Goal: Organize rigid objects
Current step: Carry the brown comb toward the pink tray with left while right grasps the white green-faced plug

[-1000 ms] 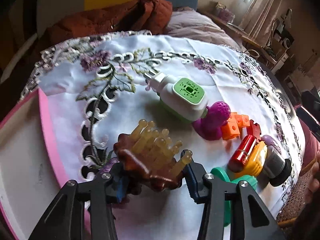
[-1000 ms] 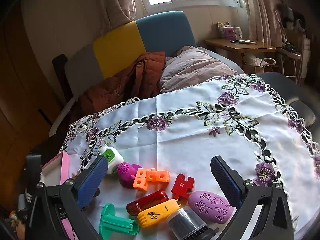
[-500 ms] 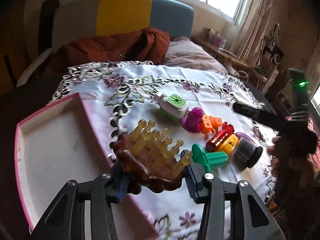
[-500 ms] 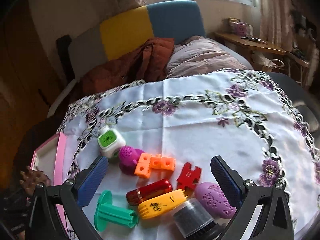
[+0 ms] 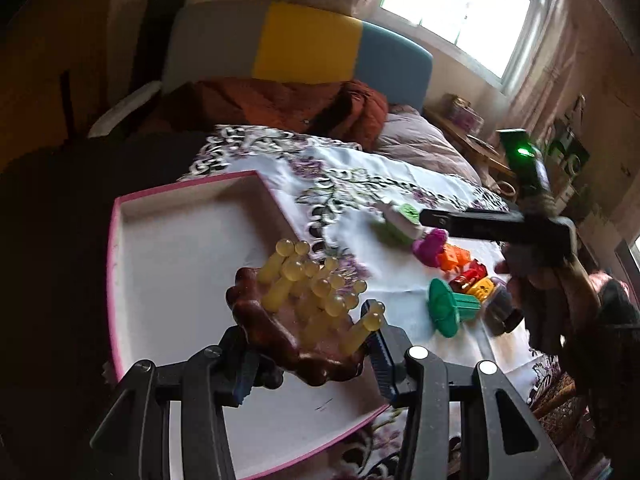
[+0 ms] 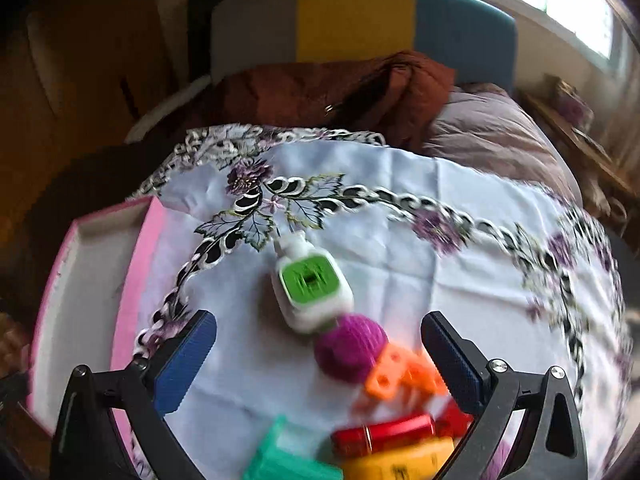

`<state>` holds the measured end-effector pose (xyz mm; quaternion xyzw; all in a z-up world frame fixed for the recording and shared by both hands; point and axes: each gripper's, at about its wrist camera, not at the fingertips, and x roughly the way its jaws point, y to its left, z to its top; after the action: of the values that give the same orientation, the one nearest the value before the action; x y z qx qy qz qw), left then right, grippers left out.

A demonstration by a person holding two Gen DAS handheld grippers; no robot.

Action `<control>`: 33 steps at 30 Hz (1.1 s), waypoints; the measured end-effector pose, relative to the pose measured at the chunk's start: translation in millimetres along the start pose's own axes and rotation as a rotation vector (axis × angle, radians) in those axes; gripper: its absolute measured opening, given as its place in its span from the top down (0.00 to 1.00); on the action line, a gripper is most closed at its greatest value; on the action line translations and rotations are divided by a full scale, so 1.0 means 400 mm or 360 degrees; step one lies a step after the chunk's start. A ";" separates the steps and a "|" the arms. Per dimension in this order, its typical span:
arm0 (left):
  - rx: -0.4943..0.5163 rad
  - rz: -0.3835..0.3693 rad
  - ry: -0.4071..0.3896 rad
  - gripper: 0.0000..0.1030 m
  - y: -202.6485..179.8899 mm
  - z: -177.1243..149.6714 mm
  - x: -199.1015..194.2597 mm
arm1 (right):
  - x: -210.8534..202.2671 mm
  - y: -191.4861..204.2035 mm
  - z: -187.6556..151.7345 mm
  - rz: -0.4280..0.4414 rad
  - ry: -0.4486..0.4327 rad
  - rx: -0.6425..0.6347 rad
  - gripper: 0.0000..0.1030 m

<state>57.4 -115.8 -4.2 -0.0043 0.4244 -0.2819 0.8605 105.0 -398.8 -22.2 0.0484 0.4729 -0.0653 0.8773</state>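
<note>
Embroidered tablecloth [image 6: 400,248] ahead; my left gripper [image 5: 312,354] clamps the brown massager [image 5: 288,336] over the pink tray [image 5: 168,264]. Right gripper [image 6: 320,364] gapes empty above the toys. The shallow pinch may slip.

Open right claw [image 6: 318,354] — above toys [image 6: 352,348]

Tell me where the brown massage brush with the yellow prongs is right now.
In the left wrist view the brown massage brush sits low and central, clamped in the left tool above the near right part of the pink-edged tray, left of the green spool.
</note>
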 end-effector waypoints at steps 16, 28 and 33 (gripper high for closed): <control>-0.0212 0.0086 -0.0022 0.54 0.136 -0.045 -0.055 | 0.135 0.102 0.057 -0.0088 0.0232 -0.0226 0.48; -0.0224 0.0085 -0.0040 0.54 0.138 -0.062 -0.080 | 0.049 0.160 -0.087 0.0143 0.0301 -0.0200 0.48; -0.0249 0.0113 -0.0030 0.54 0.152 -0.072 -0.084 | 0.053 0.152 -0.111 0.0151 0.0280 -0.0180 0.49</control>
<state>49.6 -41.4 -13.1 -0.0590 0.4367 -0.2171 0.8710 89.5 -333.7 -62.8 0.0268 0.5483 0.0076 0.8358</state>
